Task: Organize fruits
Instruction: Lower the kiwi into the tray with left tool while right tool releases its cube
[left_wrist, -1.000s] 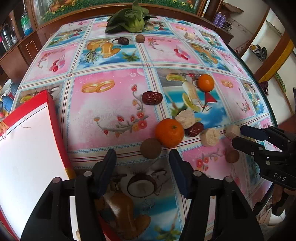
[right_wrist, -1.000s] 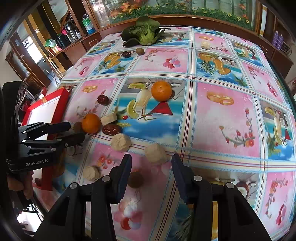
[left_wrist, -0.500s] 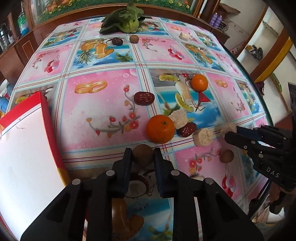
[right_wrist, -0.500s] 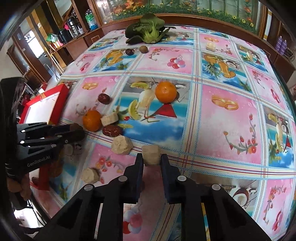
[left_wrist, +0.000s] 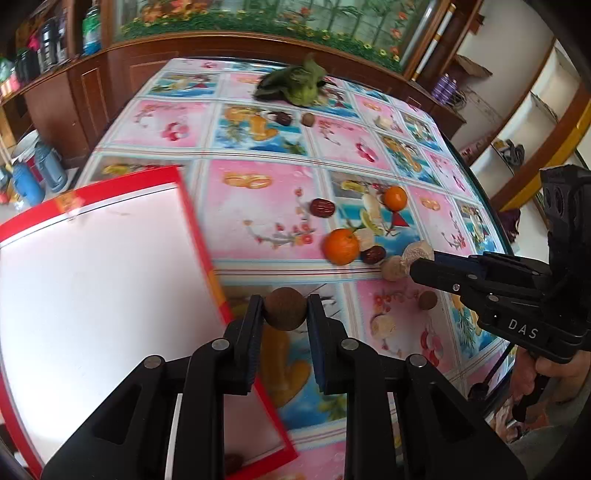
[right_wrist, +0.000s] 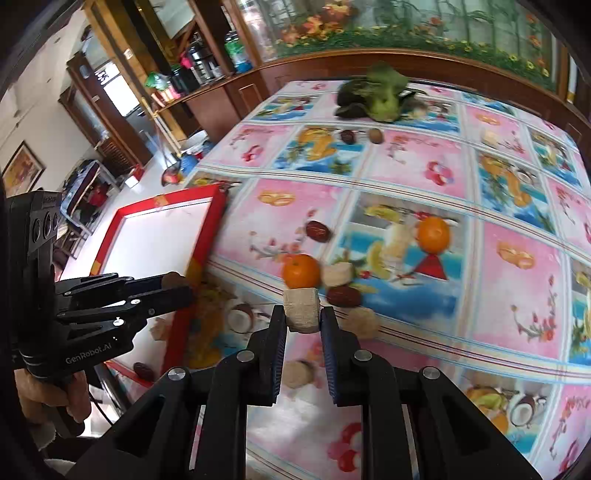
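My left gripper (left_wrist: 285, 302) is shut on a round brown fruit (left_wrist: 284, 315), held above the tablecloth beside the red-framed white tray (left_wrist: 92, 277). My right gripper (right_wrist: 303, 313) is shut on a pale banana chunk (right_wrist: 301, 301), lifted off the cloth. In the right wrist view the left gripper (right_wrist: 184, 288) shows at the left next to the tray (right_wrist: 162, 236). The right gripper (left_wrist: 415, 267) reaches in from the right in the left wrist view. On the cloth lie two oranges (left_wrist: 341, 246) (left_wrist: 395, 198), two dates (left_wrist: 322, 208) (left_wrist: 373, 254), more banana pieces (right_wrist: 364, 321) (right_wrist: 299, 373) and a small brown fruit (left_wrist: 427, 300).
A bunch of leafy greens (left_wrist: 295, 86) lies at the table's far end, with a date (left_wrist: 283, 118) and a brown fruit (left_wrist: 307, 119) beside it. A dark date (right_wrist: 144, 371) sits near the tray's front corner. Wooden cabinets ring the table; its right edge (left_wrist: 491, 221) curves away.
Both grippers went from open to shut, the left on the brown fruit and the right on a banana chunk. Both have since risen, and the left has shifted towards the tray.
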